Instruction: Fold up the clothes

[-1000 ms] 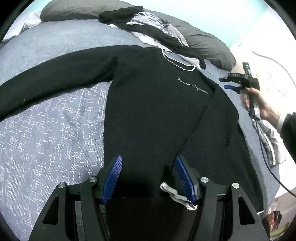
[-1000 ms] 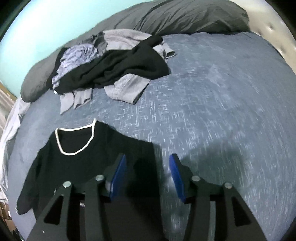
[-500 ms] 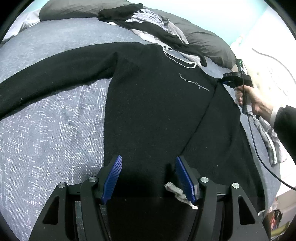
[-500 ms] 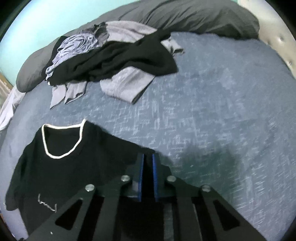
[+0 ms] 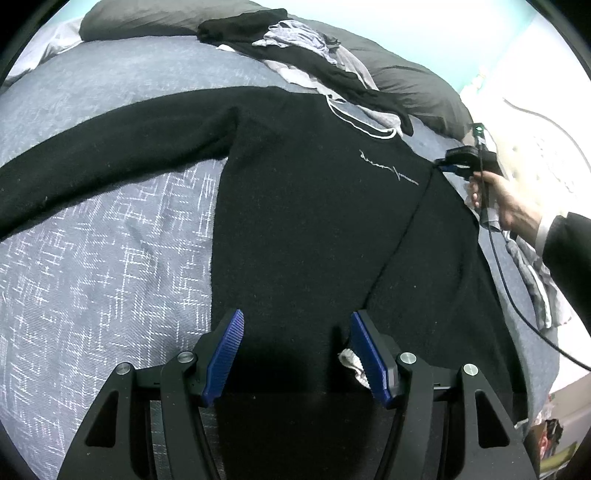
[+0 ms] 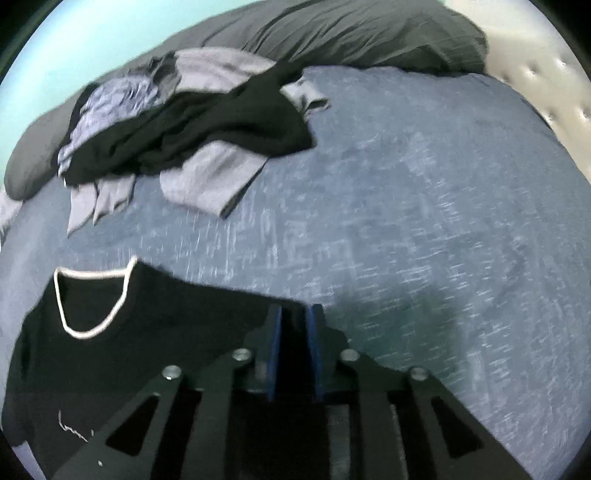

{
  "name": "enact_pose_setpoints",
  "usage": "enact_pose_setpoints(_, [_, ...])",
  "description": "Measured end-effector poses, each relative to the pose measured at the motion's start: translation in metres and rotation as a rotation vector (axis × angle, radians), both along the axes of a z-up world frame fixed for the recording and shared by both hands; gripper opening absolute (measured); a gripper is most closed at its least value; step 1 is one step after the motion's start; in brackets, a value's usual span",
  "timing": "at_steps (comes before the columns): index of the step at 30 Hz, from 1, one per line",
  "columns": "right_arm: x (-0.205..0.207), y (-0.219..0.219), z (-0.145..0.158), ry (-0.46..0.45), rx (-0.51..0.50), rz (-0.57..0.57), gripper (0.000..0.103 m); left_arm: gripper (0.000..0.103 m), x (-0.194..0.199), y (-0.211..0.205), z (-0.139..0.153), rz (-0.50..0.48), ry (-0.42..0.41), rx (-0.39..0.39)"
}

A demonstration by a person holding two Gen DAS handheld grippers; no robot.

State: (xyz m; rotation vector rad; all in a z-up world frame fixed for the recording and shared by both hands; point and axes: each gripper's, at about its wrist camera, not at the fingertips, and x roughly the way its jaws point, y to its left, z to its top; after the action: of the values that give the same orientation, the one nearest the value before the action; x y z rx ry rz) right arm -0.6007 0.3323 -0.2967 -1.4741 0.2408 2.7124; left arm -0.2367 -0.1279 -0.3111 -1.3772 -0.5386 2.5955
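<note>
Bed (image 5: pixel 110 258) with a blue-grey woven cover serves as the folding surface; broad and flat enough for a whole garment to lie spread out.

Black sweater (image 5: pixel 303 206) lies front up across the bed, white-trimmed neckline toward the pillows. One sleeve (image 5: pixel 110 147) stretches straight out over the cover. The other sleeve (image 5: pixel 436 251) lies folded in over the body, its edge running as a diagonal line down the chest. So one side reads as folded, the other as spread.

Heap of loose clothes (image 6: pixel 177 122), grey and black, sits up by the pillows (image 6: pixel 351 33), well apart from the sweater; presumably kept clear so the working area stays flat.

Right claw (image 6: pixel 295 325) is clamped on black fabric at the sweater's shoulder edge, on the folded-in side. The left wrist view shows it at that same shoulder, held in a hand (image 5: pixel 506 199). Judged purpose: pinning or carrying that corner so the fold line holds straight. The right wrist view is blurred, so the exact depth of the pinch is unclear.

Left claw (image 5: pixel 297 354) hovers low over the hem end, jaws spread wide, gripping nothing. A small white cloth tab (image 5: pixel 351 360), perhaps a label, shows just beside its right finger. Position suggests readiness to take the hem.
</note>
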Motion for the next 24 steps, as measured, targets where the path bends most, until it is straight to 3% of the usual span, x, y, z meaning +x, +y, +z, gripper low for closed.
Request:
enact_pose_setpoints(5, [0.029,0.022,0.03,0.094,-0.048,-0.074,0.019,0.064,0.002,-0.006,0.001,0.021,0.003,0.017])
enact_pose_setpoints(11, [0.092,0.009,0.042,0.092,-0.041,0.0,0.023,0.064,0.006,-0.008,0.006,0.047,0.015,0.04])
enact_pose_setpoints(17, [0.181,-0.017,0.055,0.126,-0.189,0.086,0.031,0.064,0.016,-0.011,0.015,0.066,0.039,0.058])
enact_pose_setpoints(18, [0.195,-0.023,0.053,0.125,-0.218,0.096,0.036,0.064,0.018,-0.012,0.015,0.069,0.041,0.067])
enact_pose_setpoints(24, [0.265,-0.057,0.047,0.124,-0.311,0.148,0.038,0.064,0.034,-0.02,0.016,0.088,0.05,0.062])
